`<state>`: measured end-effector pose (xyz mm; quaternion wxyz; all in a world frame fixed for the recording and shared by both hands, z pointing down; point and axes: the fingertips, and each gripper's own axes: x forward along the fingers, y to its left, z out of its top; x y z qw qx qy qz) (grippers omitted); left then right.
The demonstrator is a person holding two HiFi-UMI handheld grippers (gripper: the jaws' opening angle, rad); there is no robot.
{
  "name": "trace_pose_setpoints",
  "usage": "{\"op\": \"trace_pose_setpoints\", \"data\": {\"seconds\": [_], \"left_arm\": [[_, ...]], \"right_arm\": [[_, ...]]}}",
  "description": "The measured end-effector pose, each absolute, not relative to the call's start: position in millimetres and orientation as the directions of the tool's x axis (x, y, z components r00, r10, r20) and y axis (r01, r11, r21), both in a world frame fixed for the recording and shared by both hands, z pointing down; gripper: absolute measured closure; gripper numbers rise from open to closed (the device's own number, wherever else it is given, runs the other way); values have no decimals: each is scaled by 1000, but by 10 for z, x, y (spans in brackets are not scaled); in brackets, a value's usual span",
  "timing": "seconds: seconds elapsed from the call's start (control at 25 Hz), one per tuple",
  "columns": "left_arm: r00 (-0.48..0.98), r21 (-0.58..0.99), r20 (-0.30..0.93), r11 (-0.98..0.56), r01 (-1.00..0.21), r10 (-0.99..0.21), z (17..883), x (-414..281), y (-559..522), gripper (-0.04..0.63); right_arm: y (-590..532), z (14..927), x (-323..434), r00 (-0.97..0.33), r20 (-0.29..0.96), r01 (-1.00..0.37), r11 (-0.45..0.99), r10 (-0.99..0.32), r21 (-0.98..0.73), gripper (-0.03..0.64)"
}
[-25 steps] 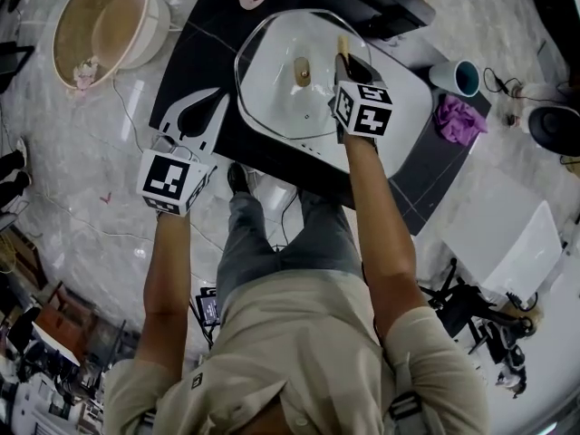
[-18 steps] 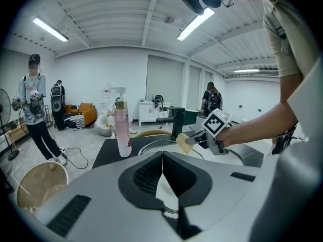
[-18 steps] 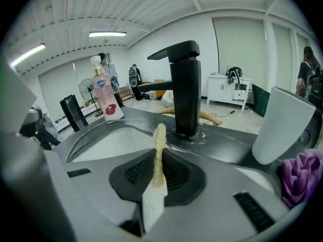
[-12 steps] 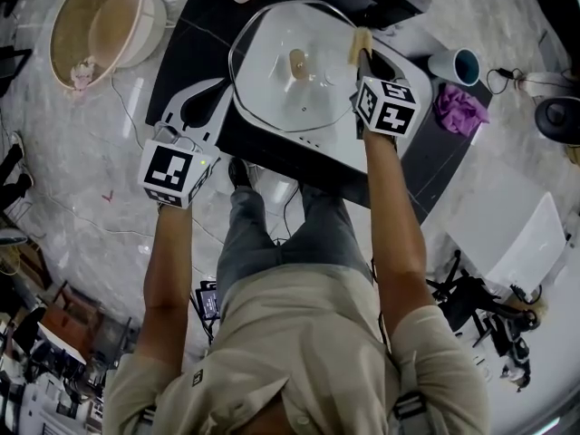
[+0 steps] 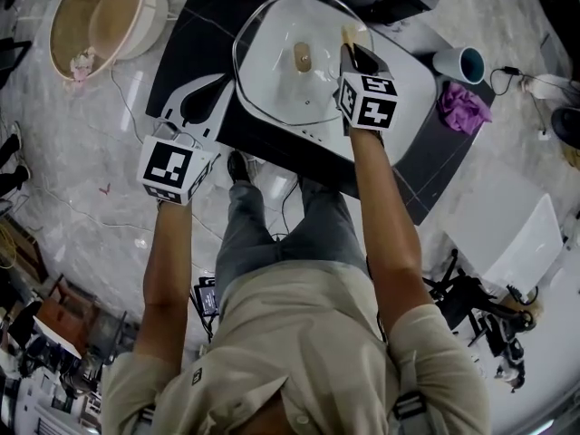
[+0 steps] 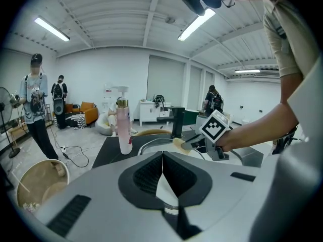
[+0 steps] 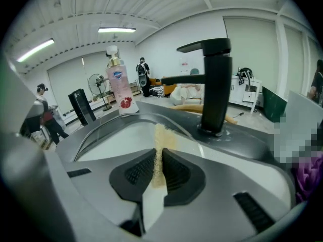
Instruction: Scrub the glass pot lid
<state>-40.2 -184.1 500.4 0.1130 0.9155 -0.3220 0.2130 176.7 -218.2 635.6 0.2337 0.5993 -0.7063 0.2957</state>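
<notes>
- Tabletop [image 5: 195,43]: dark, carries the sink.
- Sink [image 5: 403,93]: white, set into the tabletop.
- Tub [image 5: 100,16]: round, tan, on the floor left of the tabletop.
- Lid [image 5: 272,80]: glass, lying across the sink's left part, knob up.
- Left gripper [image 5: 207,105]: over the tabletop just left of the lid, jaws pressed together on nothing.
- Right gripper [image 5: 349,51]: over the lid's right side, jaws pinching the sponge.
- Faucet [image 7: 214,84]: black, at the sink's far edge.
- Bottle [image 7: 118,84]: pink, with pump, upright behind the lid.
- Cup [image 5: 458,64]: teal inside, right of the sink.
- Cloth [image 5: 460,107]: purple, crumpled beside the cup.
- Sponge [image 7: 161,135]: yellowish, projecting past the jaws at the lid's far right rim.
</notes>
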Motion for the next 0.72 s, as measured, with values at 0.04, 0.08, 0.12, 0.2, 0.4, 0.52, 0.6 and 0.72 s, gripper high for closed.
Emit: {"op": "trace_pose_setpoints", "data": {"seconds": [0.04, 0.08, 0.12, 0.2, 0.4, 0.52, 0.6, 0.72], "left_arm": [[700, 71, 462, -765, -640, -544, 5012, -420, -1836, 580], [699, 71, 462, -763, -643, -546, 5021, -439, -1832, 580], [698, 72, 461, -760, -645, -548, 5030, -462, -1825, 580], [693, 74, 462, -755, -652, -553, 5049, -519, -1797, 580], [682, 77, 467, -742, -666, -563, 5062, -633, -1747, 580], [681, 78, 461, -738, -670, -570, 5036, -681, -1735, 580], [680, 77, 458, -737, -672, -573, 5026, -707, -1731, 580], [679, 78, 457, -735, -674, -574, 5022, -724, -1721, 580]], "right_arm": [[-2180, 6394, 1624, -197, 689, -980, 129, -697, -149, 577], [-2176, 6433, 1462, -225, 694, -974, 155, -684, -163, 577], [-2167, 6472, 1280, -258, 698, -966, 184, -668, -181, 577], [-2119, 6537, 854, -338, 702, -940, 254, -627, -226, 577], [-1936, 6514, -86, -499, 677, -857, 426, -541, -291, 577], [-1870, 6475, -279, -514, 672, -845, 452, -533, -287, 577], [-1853, 6457, -319, -514, 671, -845, 452, -535, -286, 577], [-1845, 6447, -331, -511, 671, -846, 453, -537, -282, 577]]}}
